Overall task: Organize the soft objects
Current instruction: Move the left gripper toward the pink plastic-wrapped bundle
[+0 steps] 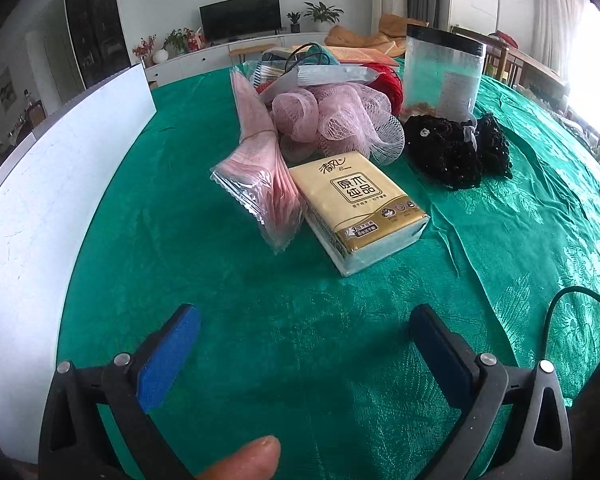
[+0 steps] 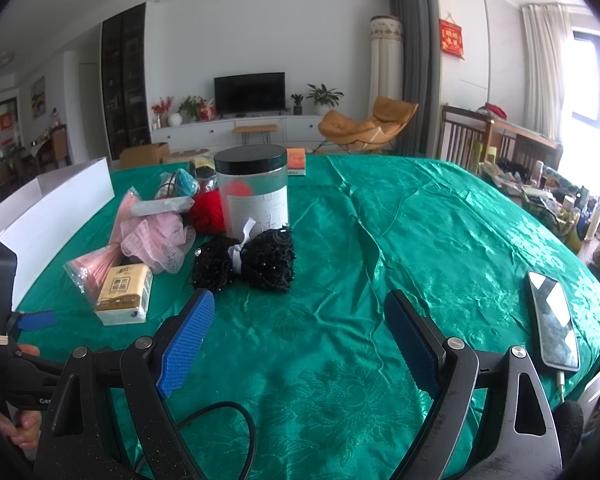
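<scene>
1. We see the surface [image 2: 420,240], covered by a green cloth, and all the soft things lie on it in one mixed heap near its far left part. We judge that the sorting has not really begun.
2. The white box [image 1: 52,184] stands at the left edge of the surface, well apart from the heap. We cannot see inside it, so we cannot tell if anything is already put there.
3. The clear jar [image 2: 254,196] with a black lid stands upright behind the heap; it is hard, so we think it is not part of the work.
4. The pink mesh sponge [image 1: 340,120] lies in the middle of the heap, and the black lace cloth [image 1: 456,152] lies just beside it on the right.
5. The pink packets [image 1: 260,168] and the tissue pack [image 1: 360,208] lie at the front, touching each other.
6. The red yarn [image 2: 206,210] is half hidden at the back.
7. Our left gripper [image 1: 304,348] and right gripper [image 2: 300,340] both hover with fingers spread wide and hold nothing. All items remain to be picked.
</scene>
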The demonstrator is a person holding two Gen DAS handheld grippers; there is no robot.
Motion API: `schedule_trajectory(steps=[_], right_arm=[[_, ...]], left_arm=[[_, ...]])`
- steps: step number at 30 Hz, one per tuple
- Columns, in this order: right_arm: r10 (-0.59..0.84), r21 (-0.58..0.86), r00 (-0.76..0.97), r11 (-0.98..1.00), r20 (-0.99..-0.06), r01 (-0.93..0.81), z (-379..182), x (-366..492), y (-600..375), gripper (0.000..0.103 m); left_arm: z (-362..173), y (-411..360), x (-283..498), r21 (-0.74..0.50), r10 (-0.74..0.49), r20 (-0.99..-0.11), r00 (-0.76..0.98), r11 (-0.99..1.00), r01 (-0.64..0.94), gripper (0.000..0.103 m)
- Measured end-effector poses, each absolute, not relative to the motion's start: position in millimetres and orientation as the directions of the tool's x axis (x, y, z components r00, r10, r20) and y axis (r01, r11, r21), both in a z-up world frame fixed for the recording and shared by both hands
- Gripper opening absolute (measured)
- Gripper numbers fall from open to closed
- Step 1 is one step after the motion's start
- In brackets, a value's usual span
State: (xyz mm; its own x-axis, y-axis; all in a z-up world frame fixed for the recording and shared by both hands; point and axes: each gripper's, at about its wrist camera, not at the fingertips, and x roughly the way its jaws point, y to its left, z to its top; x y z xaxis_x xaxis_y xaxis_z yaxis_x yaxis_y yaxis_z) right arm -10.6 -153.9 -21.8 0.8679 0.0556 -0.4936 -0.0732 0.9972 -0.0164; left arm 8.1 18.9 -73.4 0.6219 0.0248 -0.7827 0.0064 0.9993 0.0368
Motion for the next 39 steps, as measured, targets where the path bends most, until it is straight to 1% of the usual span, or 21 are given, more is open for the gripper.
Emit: schedule_trajectory(steps=[7,11,33,39], right_arm=[[0.055,-0.016,0.868,0.997,-0.494,-0.073,-21.8,-10.5,-153.8,0.089],[0.056,-0.017,0.868,0.997,-0.494,-0.073,-21.7,-10.5,-153.8,0.089],[0.056,-0.016,0.867,0.997,-0.495,-0.074,-21.3,-10.1,-154.1,0.089],[0.058,-0.013,0.866,0.997,-0.496,-0.074,-22.3,-10.8,-153.5,0.089]], left_arm=[[-74.3,20.9,9.6,0.024,0.014,-0.785,0.619,1.000,0.007,0.103],[-75.6,24.9,11.2,-0.010,-0.008,-0.794,0.607,1.000,0.001,0.103],[-75.7,24.1,14.8,-0.006,-0.012,-0.808,0.590,1.000,0.012,0.103],[-75.6,25.7,13.3,-0.007,-0.032,-0.807,0.590,0.999,0.044,0.103]])
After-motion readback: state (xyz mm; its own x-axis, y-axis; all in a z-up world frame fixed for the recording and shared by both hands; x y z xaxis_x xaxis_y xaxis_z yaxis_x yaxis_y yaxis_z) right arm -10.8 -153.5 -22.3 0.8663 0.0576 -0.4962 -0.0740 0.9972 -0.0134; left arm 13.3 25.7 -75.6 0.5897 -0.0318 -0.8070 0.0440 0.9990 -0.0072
